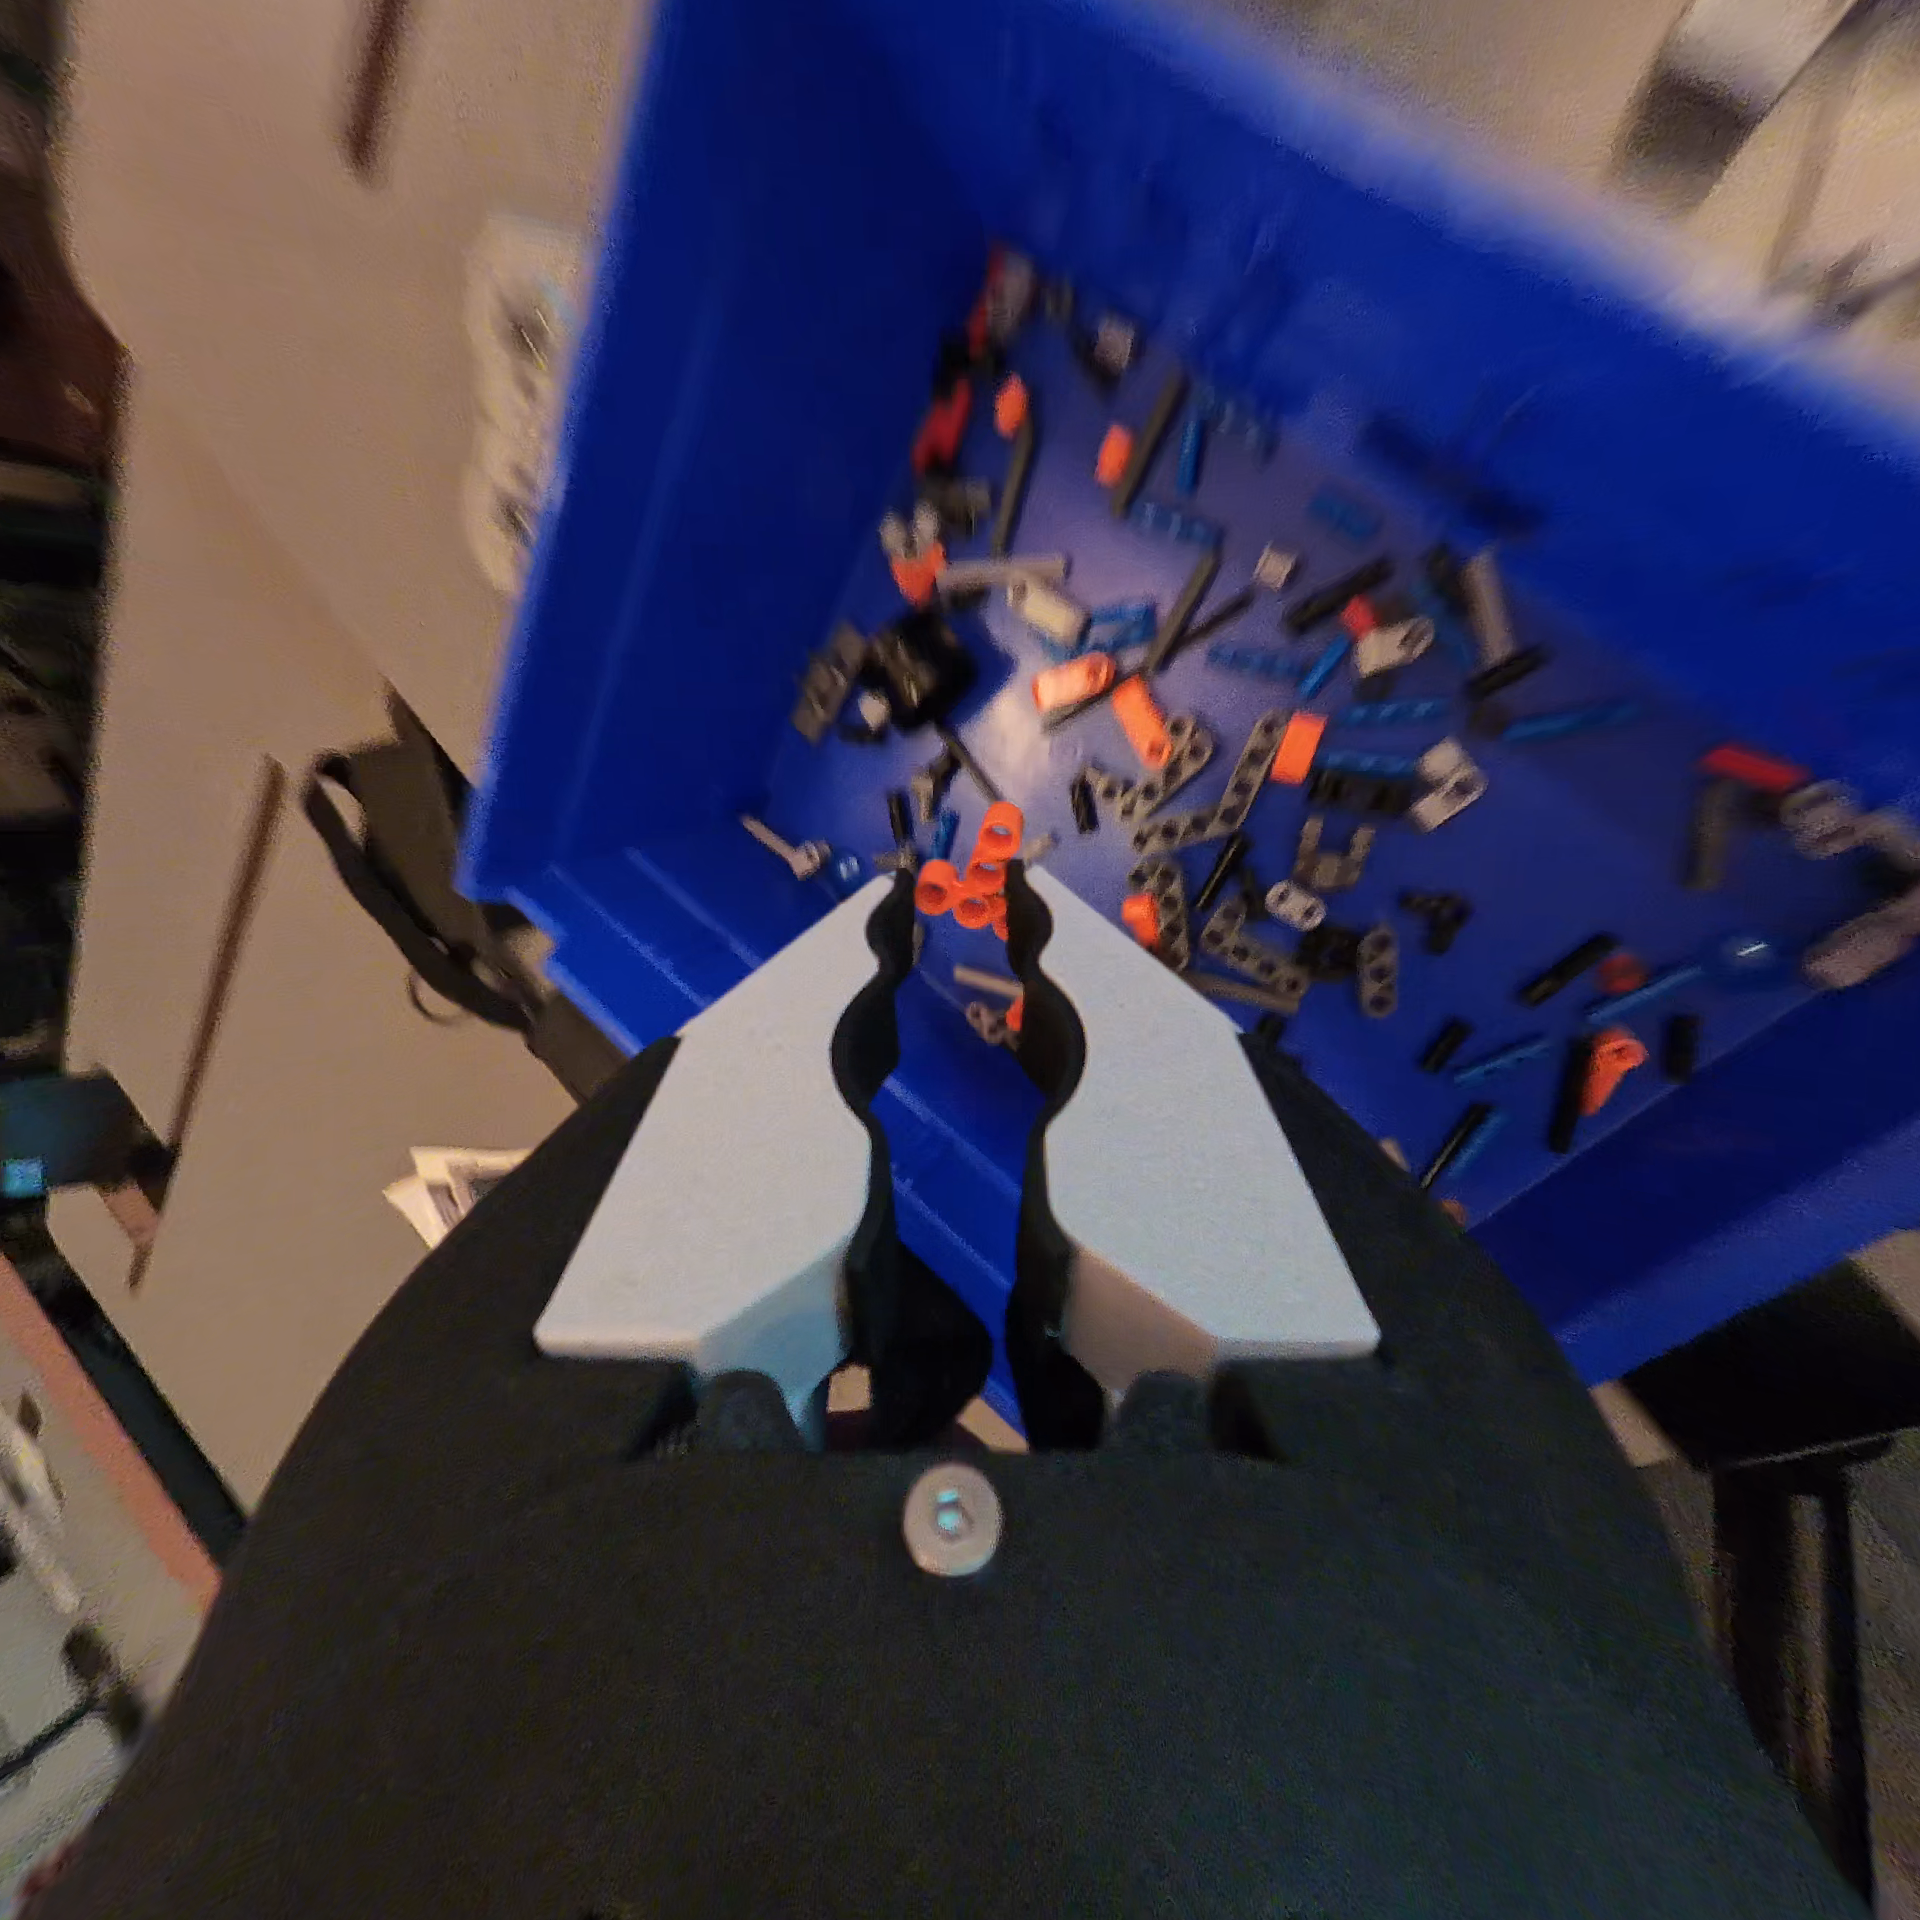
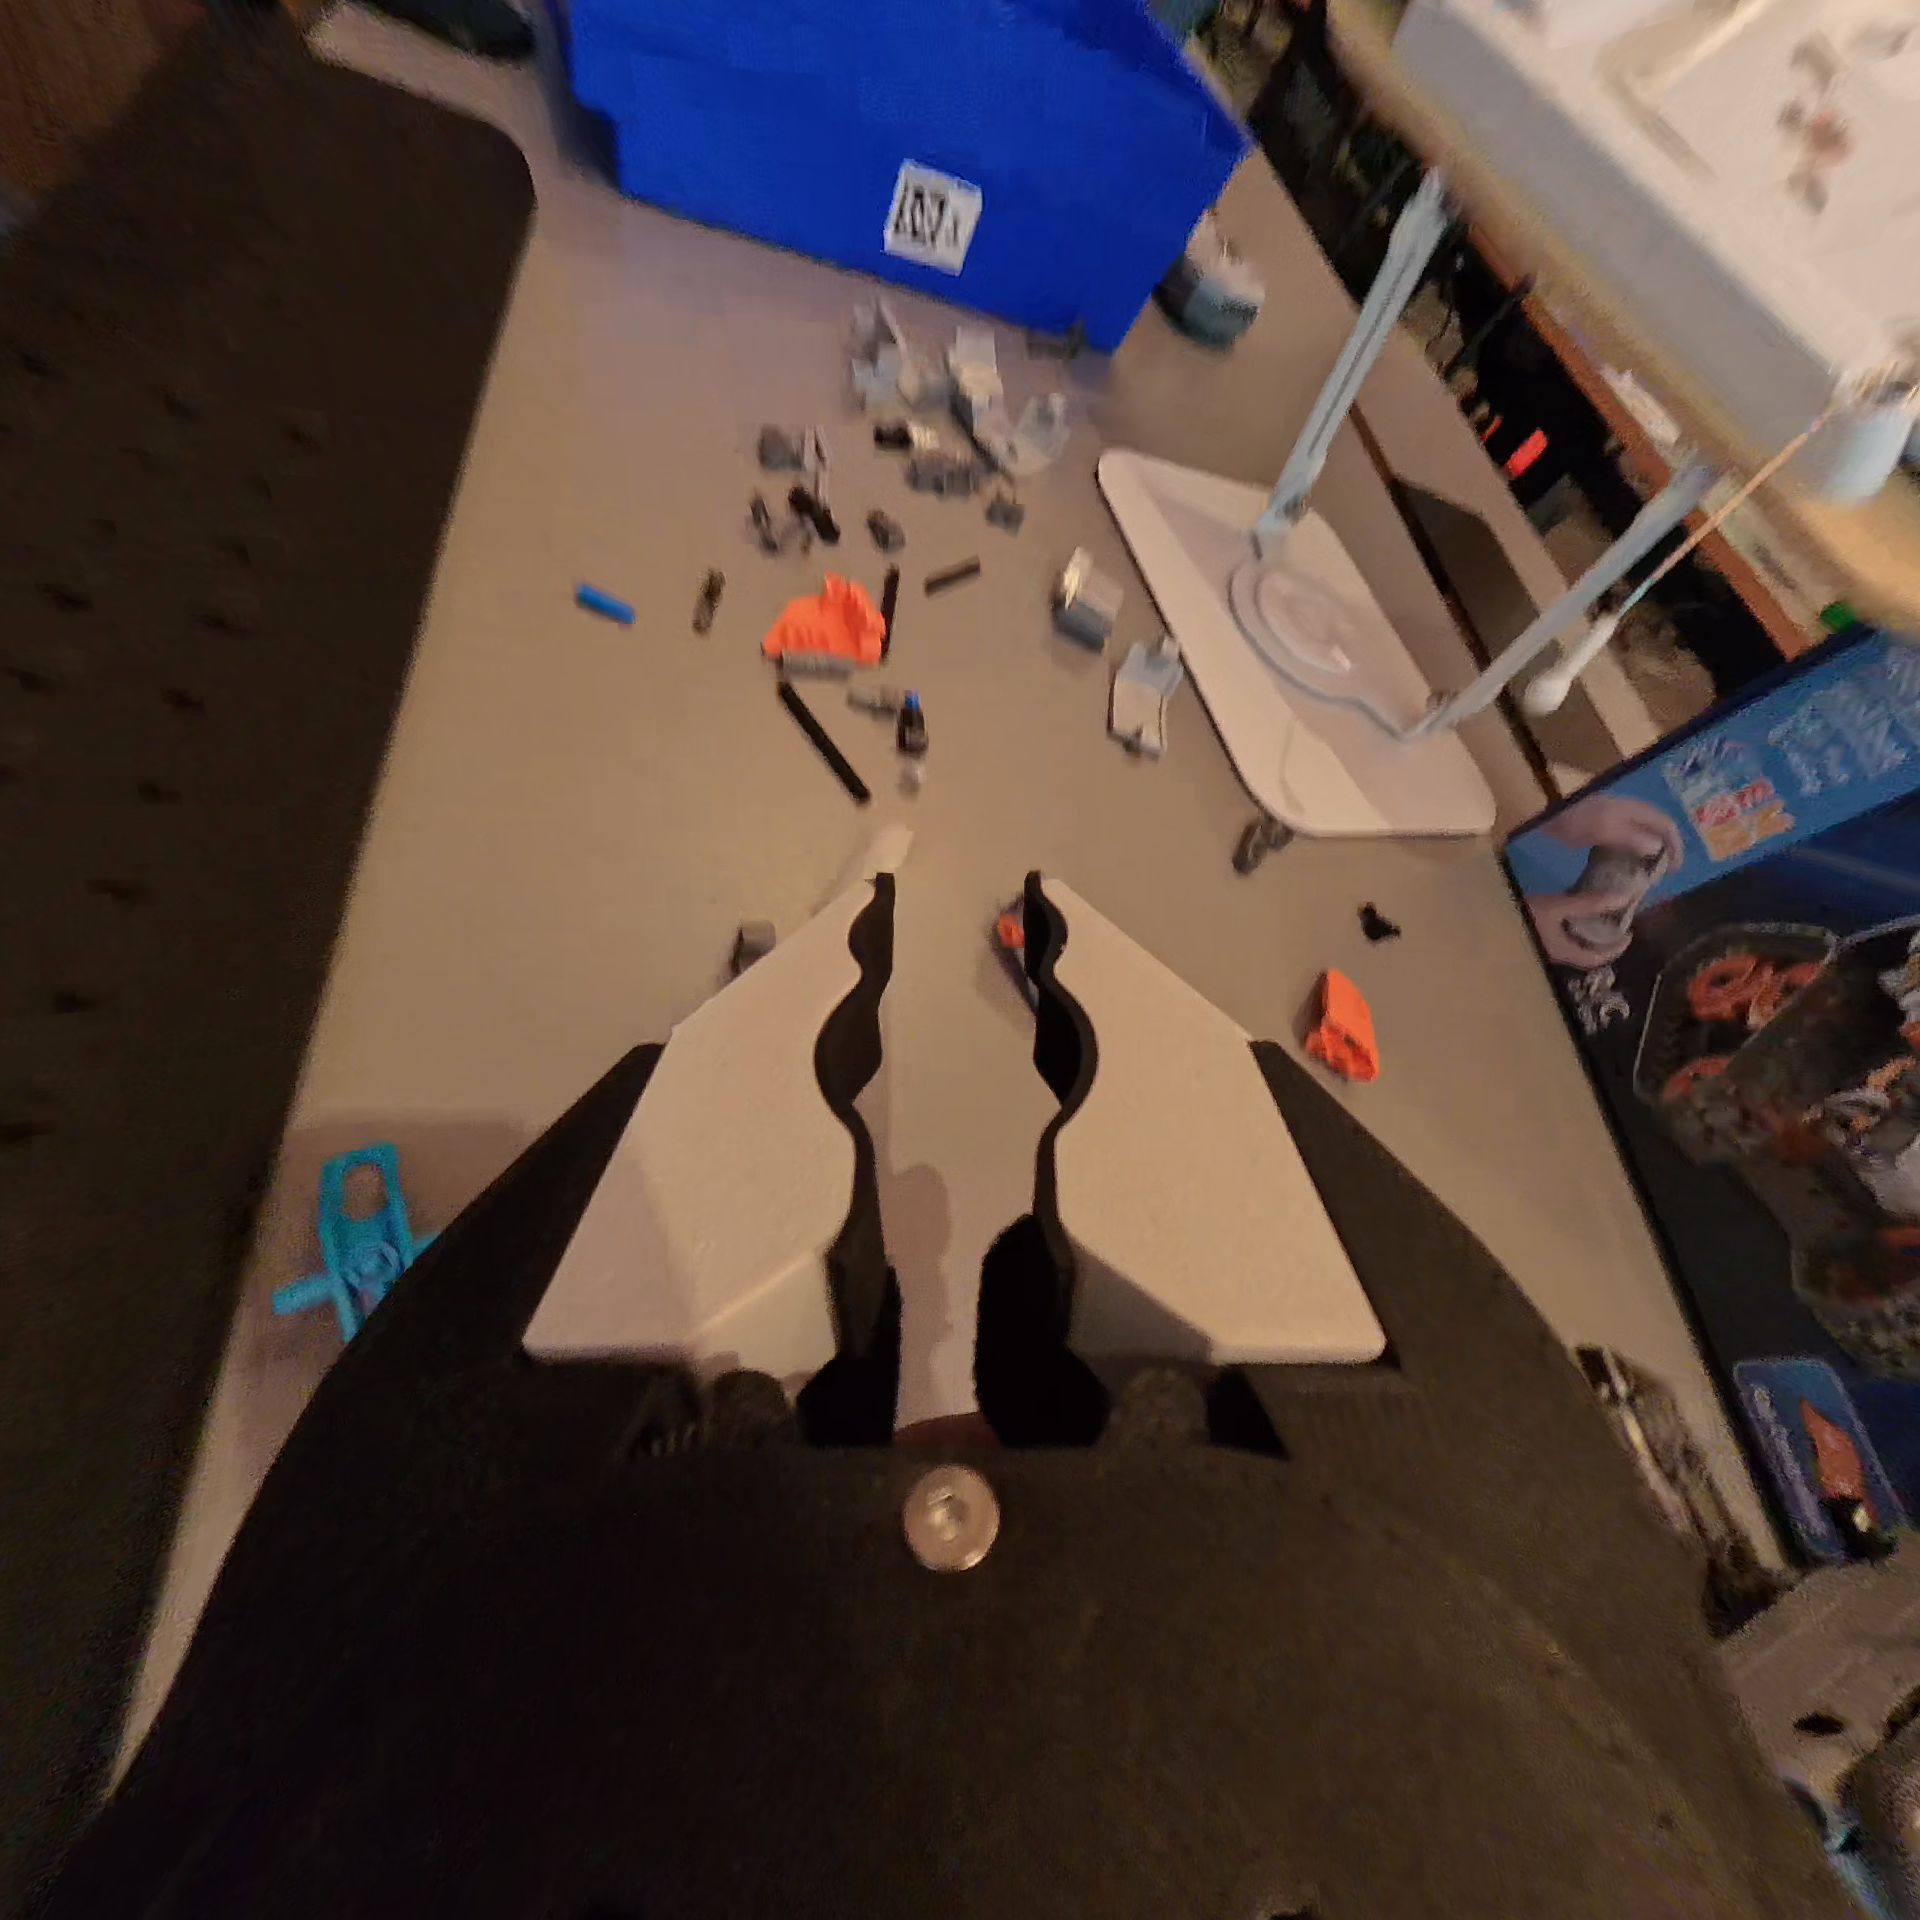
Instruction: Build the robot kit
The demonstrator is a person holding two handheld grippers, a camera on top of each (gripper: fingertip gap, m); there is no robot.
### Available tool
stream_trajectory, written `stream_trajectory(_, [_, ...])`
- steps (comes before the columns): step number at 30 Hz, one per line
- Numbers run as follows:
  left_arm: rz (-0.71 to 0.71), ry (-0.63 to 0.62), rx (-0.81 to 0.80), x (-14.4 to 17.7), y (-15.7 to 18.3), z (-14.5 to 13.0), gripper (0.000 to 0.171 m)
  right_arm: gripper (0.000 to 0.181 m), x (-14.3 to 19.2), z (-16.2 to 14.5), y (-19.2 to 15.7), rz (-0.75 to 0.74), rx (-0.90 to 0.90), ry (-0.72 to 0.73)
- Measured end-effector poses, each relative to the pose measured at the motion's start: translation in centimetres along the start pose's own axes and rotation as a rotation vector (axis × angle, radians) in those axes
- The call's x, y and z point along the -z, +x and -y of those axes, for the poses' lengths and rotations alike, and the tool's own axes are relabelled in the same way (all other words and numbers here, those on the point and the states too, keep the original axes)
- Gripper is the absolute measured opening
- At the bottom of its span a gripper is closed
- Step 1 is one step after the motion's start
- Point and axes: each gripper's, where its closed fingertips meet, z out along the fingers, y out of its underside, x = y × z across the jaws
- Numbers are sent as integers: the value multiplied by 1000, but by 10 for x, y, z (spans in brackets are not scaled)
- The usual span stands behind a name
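In the left wrist view my left gripper (image 1: 954, 881) hangs over a tilted-looking blue bin (image 1: 727, 520) and is shut on a small orange piece with round holes (image 1: 977, 868). Many loose small building pieces, black, grey, blue and orange (image 1: 1226, 748), lie on the bin floor below. In the right wrist view my right gripper (image 2: 957, 883) is open and empty above a grey table (image 2: 582, 831). A small orange piece (image 2: 1008, 928) lies just beside its right fingertip. An orange built part (image 2: 826, 623) and scattered dark and grey pieces (image 2: 914, 436) lie farther ahead.
The blue bin (image 2: 883, 104) with a white sticker stands at the table's far end. A white tray (image 2: 1351, 769) carrying a stand is at the right, with a blue printed box (image 2: 1766, 987) nearer. Another orange part (image 2: 1343, 1023), a teal tool (image 2: 353, 1236) and a dark mat (image 2: 208, 520) flank the gripper. Across from one pair of fingers to the other is roughly 50 cm.
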Motion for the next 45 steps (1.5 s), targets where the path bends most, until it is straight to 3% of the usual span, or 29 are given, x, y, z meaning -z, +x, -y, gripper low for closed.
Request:
stream_trajectory(3, [38, 218, -50, 56, 17, 52, 16, 23, 5, 34, 1, -25, 17, 86])
stream_trajectory(5, [4, 350, -122, 88, 46, 92, 15, 23, 7, 49, 0, -46, 34, 116])
stream_trajectory(9, [-102, 476, -296, 112, 118, 155, 15, 23, 2, 41, -8, -60, 97, 60])
stream_trajectory(16, [-404, 550, -532, 85, 264, 234, 16, 21, 3, 21, -5, -52, 62, 29])
stream_trajectory(23, [-491, 453, -740, 43, 356, 252, 16, 19, 6, 8, 9, -91, 11, 11])
stream_trajectory(31, [-529, 365, -795, 14, 383, 245, 17, 18, 1, 2, 5, -78, 15, -11])
stream_trajectory(37, [-521, 436, -724, 21, 384, 254, 26, 17, 1, 1, 3, -59, 7, 12])
stream_trajectory(42, [-419, 539, -608, 60, 333, 249, 27, 17, -1, -5, 5, -58, -4, 6])
stream_trajectory(45, [-231, 545, -533, 89, 258, 227, 24, 17, -2, -7, 6, -56, -23, 14])
